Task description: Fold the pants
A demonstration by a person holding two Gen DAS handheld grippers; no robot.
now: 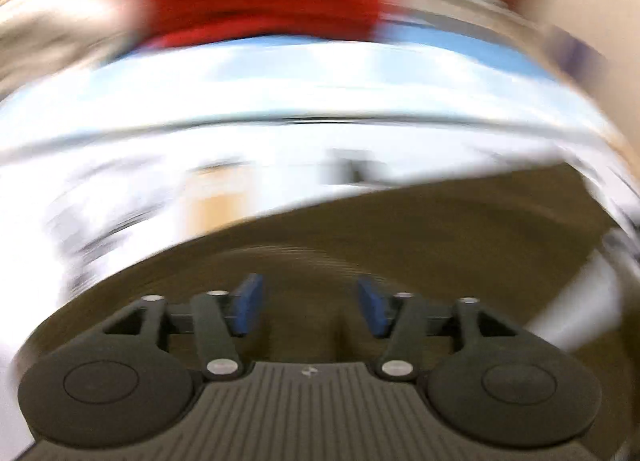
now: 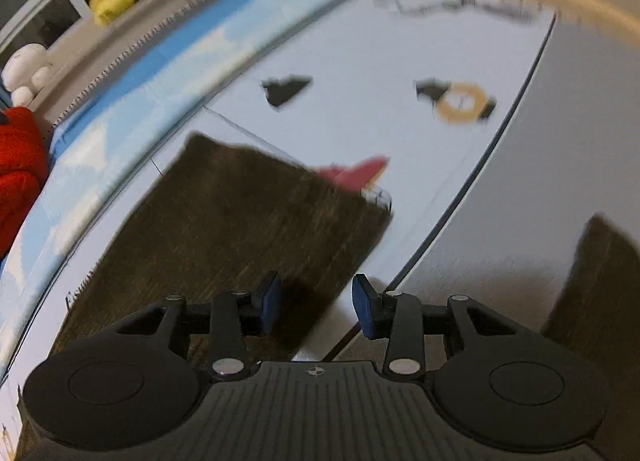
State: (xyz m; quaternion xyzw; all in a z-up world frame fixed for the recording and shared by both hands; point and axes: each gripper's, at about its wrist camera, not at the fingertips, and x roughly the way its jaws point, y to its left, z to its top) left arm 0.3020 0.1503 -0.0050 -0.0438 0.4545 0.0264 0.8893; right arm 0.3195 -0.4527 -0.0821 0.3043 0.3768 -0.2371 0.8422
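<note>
**Both grippers open over the pants, nothing clamped**

The brown pants (image 2: 240,229) are seen lying flat on the white desk (image 2: 360,61), w/ 1 end near its right edge and the long axis running away toward the blue mat (image 2: 160,73) at the far-left side. The right gripper (image 2: 316,303) is held just above the near end, jaws apart, empty. The left gripper (image 1: 310,303) is likewise spread over brown cloth; that view is heavily blurred. Free desk is judged available beyond the pants for a fold.
</note>
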